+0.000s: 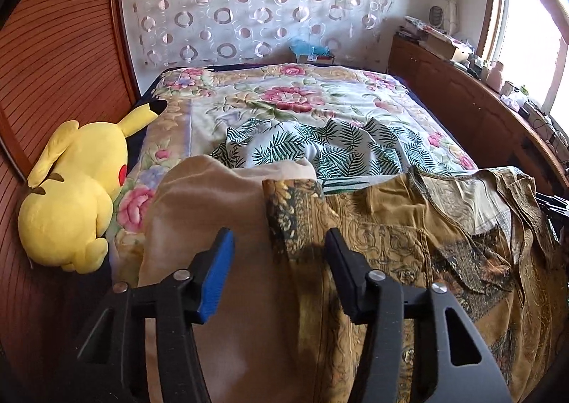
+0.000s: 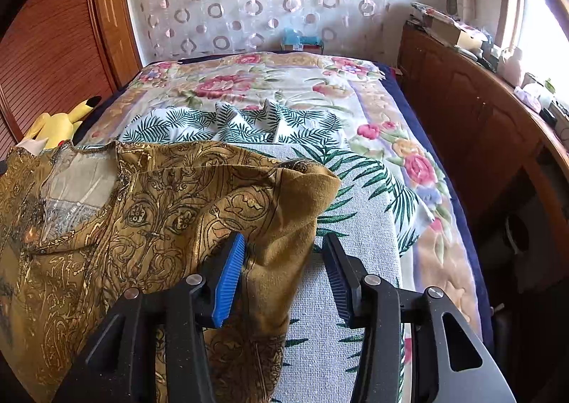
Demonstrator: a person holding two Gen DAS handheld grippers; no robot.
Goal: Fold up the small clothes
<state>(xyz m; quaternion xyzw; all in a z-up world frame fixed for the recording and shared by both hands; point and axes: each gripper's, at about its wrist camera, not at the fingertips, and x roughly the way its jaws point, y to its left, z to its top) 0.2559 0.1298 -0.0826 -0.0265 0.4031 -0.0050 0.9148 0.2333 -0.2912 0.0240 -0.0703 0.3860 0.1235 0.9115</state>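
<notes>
Two wide-open claws — left claw (image 1: 279, 273), right claw (image 2: 284, 268) — empty over the gold-patterned garment (image 2: 160, 204); no legible writing.

A yellow plush toy (image 1: 71, 189) lies beside the floral bedspread (image 1: 284, 93).

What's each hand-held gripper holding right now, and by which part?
Nothing. The left hand-held gripper and the right hand-held gripper are both open, with a sleeve of the brown shirt lying between their fingers, not clamped.

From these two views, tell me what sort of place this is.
Most likely a home bedroom: a bed under a floral quilt, a yellow plush toy beside it, and a cluttered wooden cabinet below the window.
</notes>
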